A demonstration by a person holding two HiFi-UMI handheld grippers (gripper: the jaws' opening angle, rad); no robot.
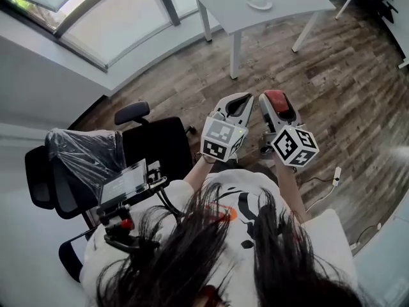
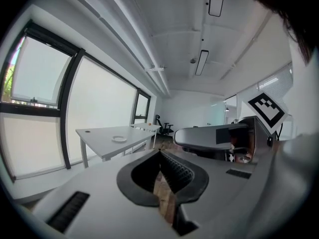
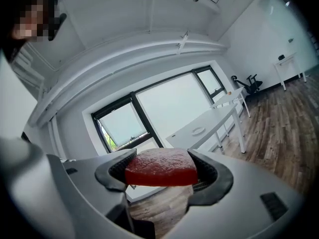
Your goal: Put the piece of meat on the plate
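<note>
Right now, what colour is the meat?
Red. The piece of meat shows best in the right gripper view.

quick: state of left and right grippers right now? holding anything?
Left gripper: closed, jaws together, nothing between them.
Right gripper: closed on the piece of meat.

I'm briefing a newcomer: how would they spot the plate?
Find the white table standing on the wood floor near the windows. The plate lies on its top: small, round, white, the only dish there.
</note>
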